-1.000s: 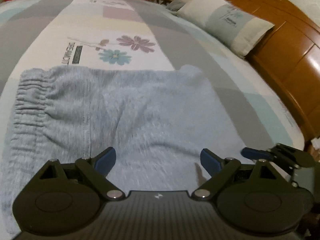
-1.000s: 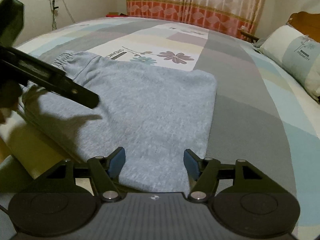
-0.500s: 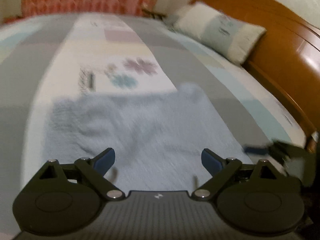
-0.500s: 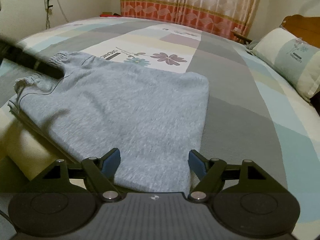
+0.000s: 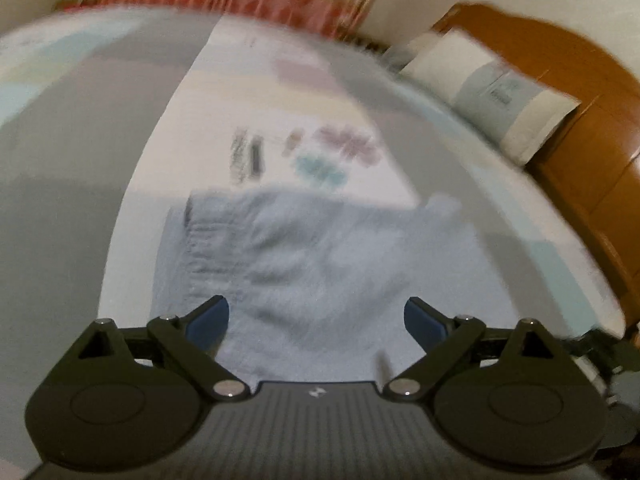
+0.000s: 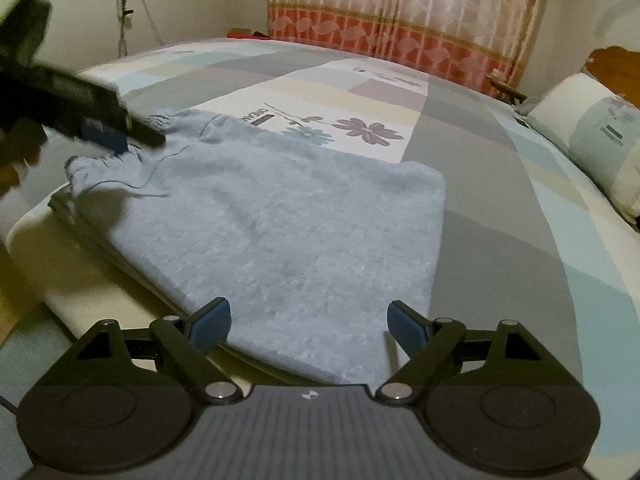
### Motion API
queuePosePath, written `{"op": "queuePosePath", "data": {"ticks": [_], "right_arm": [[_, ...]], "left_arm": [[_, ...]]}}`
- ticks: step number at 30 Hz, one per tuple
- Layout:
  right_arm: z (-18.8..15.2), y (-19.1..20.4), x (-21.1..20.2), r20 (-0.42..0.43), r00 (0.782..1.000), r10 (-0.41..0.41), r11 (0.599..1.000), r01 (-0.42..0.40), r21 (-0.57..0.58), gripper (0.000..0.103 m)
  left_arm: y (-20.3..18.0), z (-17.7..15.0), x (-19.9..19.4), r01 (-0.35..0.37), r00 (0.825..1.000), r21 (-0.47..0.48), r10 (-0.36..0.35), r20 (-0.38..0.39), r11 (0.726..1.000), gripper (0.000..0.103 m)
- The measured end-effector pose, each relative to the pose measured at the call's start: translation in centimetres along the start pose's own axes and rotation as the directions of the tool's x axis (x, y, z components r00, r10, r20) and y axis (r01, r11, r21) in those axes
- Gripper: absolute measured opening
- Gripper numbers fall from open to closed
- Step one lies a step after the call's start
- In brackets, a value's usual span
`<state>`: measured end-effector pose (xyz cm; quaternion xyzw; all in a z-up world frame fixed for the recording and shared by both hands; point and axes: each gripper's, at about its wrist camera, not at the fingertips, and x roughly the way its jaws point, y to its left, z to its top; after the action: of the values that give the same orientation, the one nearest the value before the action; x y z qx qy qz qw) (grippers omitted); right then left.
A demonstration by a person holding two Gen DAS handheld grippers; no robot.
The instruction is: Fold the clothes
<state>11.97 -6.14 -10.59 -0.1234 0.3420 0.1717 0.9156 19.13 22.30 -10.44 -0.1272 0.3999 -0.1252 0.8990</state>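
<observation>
- Left wrist view is smearing with motion blur now, where a second ago it was sharp and sitting low over the cloth: you are pulling your left gripper (image 5: 316, 314) up and back, so the grey-blue garment (image 5: 320, 264) is looking smaller than before.
- That is suggesting the last fold is laid and you are repositioning for the next one.
- Right wrist view is showing your left gripper (image 6: 116, 132) now hanging at 10 o'clock over the gathered waistband (image 6: 120, 160); whether it is touching is unclear.
- Both pairs of fingers are standing spread, pinching nothing.
- Your right gripper (image 6: 308, 322) is hovering at the garment's near edge, the cloth lying flat on the bedsheet (image 6: 500, 216) and stretching from between its fingers toward 12 o'clock.
</observation>
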Motion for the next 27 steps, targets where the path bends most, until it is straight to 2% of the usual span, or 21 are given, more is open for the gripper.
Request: {"op": "queuePosePath", "data": {"ticks": [4, 6, 10, 12, 16, 21, 24, 27], "right_arm": [[0.0, 0.2, 0.1, -0.003, 1.0, 0.013, 1.0, -0.013, -0.006, 0.089], [0.1, 0.0, 0.2, -0.005, 1.0, 0.019, 1.0, -0.019, 0.009, 0.089], [0.1, 0.0, -0.3, 0.009, 1.0, 0.024, 1.0, -0.024, -0.004, 0.09], [0.1, 0.0, -0.6, 0.024, 0.999, 0.022, 1.0, -0.021, -0.017, 0.095], [0.1, -0.1, -0.7, 0.035, 0.999, 0.042, 0.999, -0.042, -0.002, 0.096], [0.1, 0.6, -0.6, 0.027, 0.998, 0.06, 0.998, -0.059, -0.022, 0.096], [0.1, 1.0, -1.0, 0.037, 0.998, 0.058, 0.997, -0.056, -0.062, 0.096], [0.4, 1.2, -1.2, 0.047, 0.997, 0.056, 0.996, -0.052, -0.075, 0.096]], "left_arm": [[-1.3, -0.2, -0.3, -0.014, 1.0, 0.085, 0.016, -0.017, 0.996, 0.102], [-1.3, -0.2, -0.3, -0.02, 0.999, 0.087, 0.022, -0.023, 0.996, 0.102], [0.0, 0.1, -2.4, -0.008, 1.0, 0.007, 0.008, 0.011, 1.0, 0.102], [1.0, 0.1, -4.2, 0.016, 0.999, -0.04, -0.014, 0.049, 0.999, 0.102], [1.9, -1.4, -5.5, 0.107, 0.993, -0.096, -0.103, 0.05, 0.99, 0.102], [2.0, -3.3, -3.8, 0.067, 0.998, -0.102, -0.068, -0.008, 0.993, 0.102], [2.8, -2.9, -5.0, 0.095, 0.995, -0.119, -0.092, 0.024, 0.988, 0.102], [4.0, -1.9, -6.1, 0.079, 0.995, -0.133, -0.07, 0.069, 0.988, 0.102]]}}
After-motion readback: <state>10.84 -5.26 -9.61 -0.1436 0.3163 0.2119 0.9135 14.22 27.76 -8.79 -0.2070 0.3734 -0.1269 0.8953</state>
